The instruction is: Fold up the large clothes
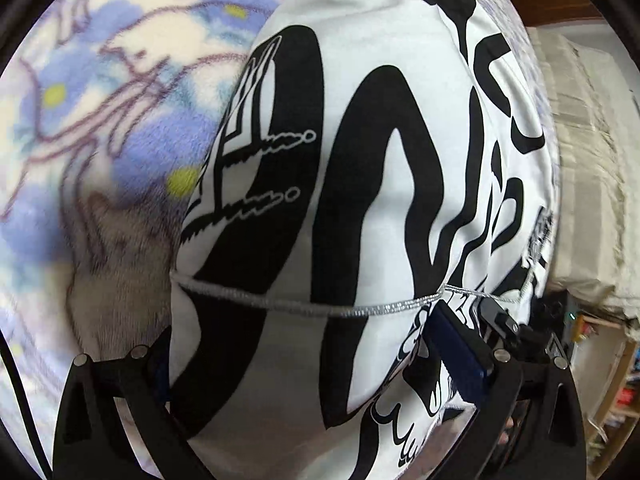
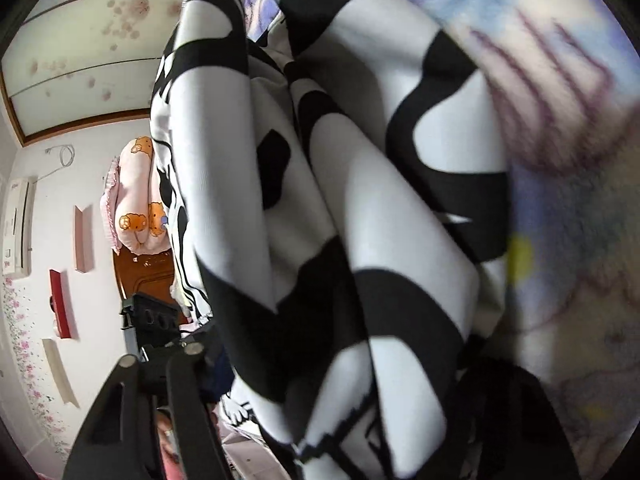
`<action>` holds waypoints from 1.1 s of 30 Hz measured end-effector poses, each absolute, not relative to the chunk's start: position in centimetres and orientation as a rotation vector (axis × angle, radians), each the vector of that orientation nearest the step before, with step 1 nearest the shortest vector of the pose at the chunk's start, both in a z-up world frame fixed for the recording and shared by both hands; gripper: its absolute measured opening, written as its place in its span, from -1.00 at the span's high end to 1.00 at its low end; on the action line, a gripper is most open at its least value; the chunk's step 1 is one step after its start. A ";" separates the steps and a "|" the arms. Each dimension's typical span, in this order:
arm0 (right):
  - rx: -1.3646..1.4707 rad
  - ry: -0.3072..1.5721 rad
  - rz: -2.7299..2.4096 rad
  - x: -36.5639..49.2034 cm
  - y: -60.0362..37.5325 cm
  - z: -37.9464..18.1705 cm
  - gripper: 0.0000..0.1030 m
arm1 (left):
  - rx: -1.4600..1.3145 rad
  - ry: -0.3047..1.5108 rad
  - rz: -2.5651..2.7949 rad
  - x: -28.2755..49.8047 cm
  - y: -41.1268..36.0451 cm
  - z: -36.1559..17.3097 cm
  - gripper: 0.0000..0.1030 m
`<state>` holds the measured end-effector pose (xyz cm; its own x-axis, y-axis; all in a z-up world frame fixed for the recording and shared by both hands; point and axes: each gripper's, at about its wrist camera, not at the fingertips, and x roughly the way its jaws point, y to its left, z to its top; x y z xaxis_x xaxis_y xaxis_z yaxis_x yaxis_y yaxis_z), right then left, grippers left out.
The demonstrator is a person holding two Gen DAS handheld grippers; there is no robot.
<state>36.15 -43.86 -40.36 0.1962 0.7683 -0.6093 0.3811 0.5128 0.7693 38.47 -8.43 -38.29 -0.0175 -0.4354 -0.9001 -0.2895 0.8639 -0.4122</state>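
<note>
While the black-and-white garment (image 1: pixel 360 184) drapes over both tools, the left gripper (image 1: pixel 320 364) stands wide with cloth bunched between its fingers; whether the pads press on it cannot be told. Right gripper (image 2: pixel 320 376): folds fill the gap, grip unclear, right finger buried. Beyond lies the blue floral blanket (image 1: pixel 120 100), under the garment. Far off: a pink pillow (image 2: pixel 136 196).

My pictures are bright, with soft daylight. The round edges bend and go black. The blanket (image 1: pixel 120 120) looks smeary, and the cloth (image 2: pixel 360 240) close up is fuzzy.
</note>
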 end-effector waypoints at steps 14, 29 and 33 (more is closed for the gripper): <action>0.774 1.321 0.216 30.9 -38.7 -32.8 0.37 | -0.454 1.640 0.036 33.7 -12.6 -33.1 -0.39; 0.512 1.459 0.078 22.1 -22.8 -24.5 0.53 | -0.343 1.777 -0.074 26.5 -2.2 -27.8 -0.17; 0.504 1.496 0.085 20.7 -17.3 -22.8 0.55 | -0.319 1.774 -0.068 26.2 2.7 -25.5 -0.10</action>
